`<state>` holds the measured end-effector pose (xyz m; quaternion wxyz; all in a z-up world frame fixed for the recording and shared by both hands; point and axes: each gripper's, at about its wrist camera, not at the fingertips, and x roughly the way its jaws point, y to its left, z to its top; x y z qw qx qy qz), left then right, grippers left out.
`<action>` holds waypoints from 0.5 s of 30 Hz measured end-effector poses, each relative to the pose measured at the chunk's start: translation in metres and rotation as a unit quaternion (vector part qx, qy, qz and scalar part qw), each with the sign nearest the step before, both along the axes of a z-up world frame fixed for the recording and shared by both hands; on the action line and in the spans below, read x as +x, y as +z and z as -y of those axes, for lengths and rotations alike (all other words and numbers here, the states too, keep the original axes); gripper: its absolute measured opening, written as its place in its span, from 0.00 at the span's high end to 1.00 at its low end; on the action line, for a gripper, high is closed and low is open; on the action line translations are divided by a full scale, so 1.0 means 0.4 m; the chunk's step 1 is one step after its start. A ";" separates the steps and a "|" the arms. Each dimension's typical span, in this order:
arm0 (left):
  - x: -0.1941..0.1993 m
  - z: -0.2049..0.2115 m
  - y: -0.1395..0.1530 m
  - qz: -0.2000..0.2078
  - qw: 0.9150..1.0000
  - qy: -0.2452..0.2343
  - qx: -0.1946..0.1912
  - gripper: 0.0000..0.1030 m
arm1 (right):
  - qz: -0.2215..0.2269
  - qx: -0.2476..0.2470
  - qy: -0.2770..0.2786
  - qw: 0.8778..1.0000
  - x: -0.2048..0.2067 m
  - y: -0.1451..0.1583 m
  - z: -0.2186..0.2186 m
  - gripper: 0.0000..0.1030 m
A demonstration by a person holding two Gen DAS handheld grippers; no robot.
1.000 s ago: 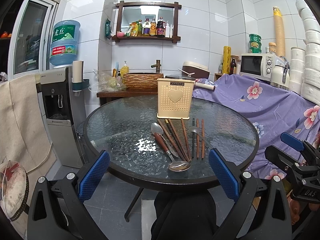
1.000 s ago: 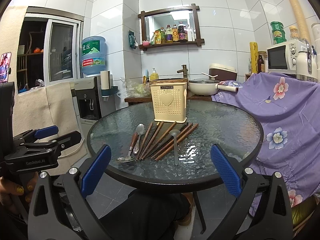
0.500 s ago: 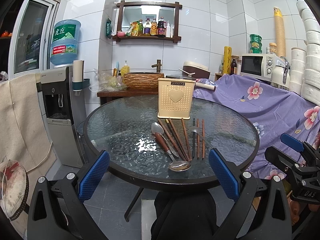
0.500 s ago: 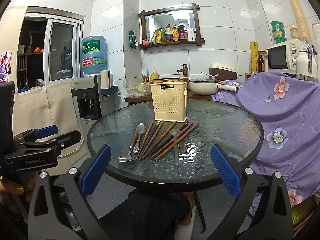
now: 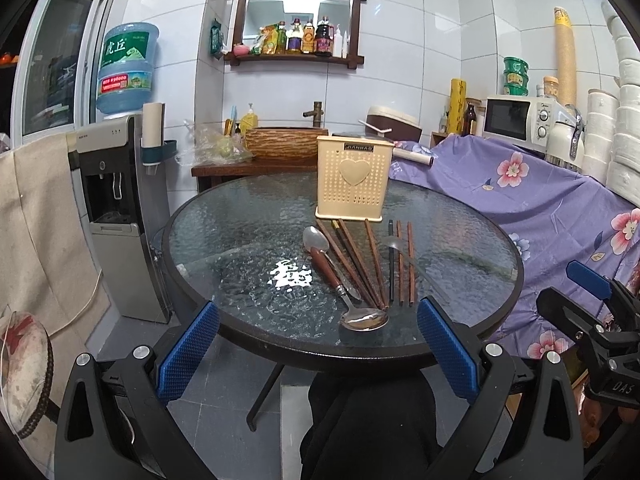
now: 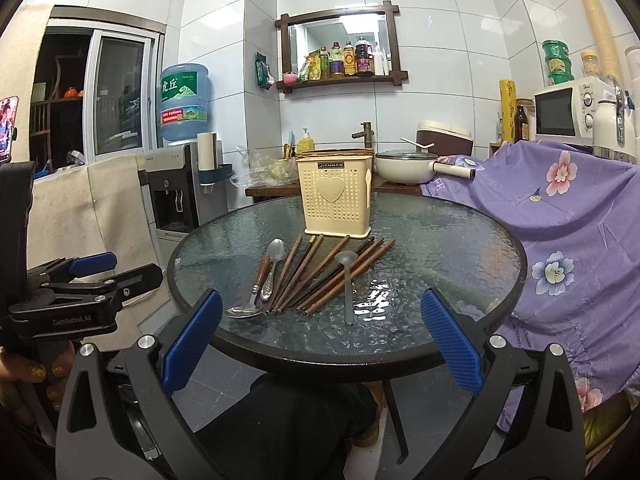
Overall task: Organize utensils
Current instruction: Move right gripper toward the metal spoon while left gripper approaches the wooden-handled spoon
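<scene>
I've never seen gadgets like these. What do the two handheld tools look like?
Each tool is a black plastic frame with silver bolts and two wide-set fingers faced with blue textured pads. The left tool carries white "GenRobot.AI" lettering; the right tool shows "DAS". No cables are visible.

We see bright, even indoor light, sharp focus; white glare patch on the glass table (image 5: 256, 216), ceiling lamp reflected in mirror (image 5: 298, 8); strong fisheye bending, dark corners.
</scene>
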<state>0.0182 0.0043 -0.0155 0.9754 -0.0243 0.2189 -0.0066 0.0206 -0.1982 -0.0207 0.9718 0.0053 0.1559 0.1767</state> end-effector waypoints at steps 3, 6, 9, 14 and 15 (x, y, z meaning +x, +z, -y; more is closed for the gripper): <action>0.024 -0.006 -0.012 -0.013 1.000 0.002 0.000 0.06 | -0.003 -0.013 -0.005 1.000 0.019 -0.004 -0.004 0.05; 0.049 -0.018 -0.026 -0.028 1.000 0.003 -0.004 0.06 | -0.008 -0.026 -0.012 1.000 0.048 -0.008 -0.008 0.05; 0.083 -0.031 -0.039 -0.045 0.999 0.006 -0.008 0.06 | -0.020 -0.035 -0.012 0.999 0.089 -0.013 -0.007 0.05; 0.139 -0.064 -0.068 -0.076 0.997 0.010 -0.024 0.06 | -0.053 -0.053 -0.009 0.997 0.165 -0.030 -0.007 0.05; 0.151 -0.071 -0.073 -0.083 0.996 0.011 -0.027 0.06 | -0.063 -0.055 -0.006 0.996 0.183 -0.035 -0.006 0.05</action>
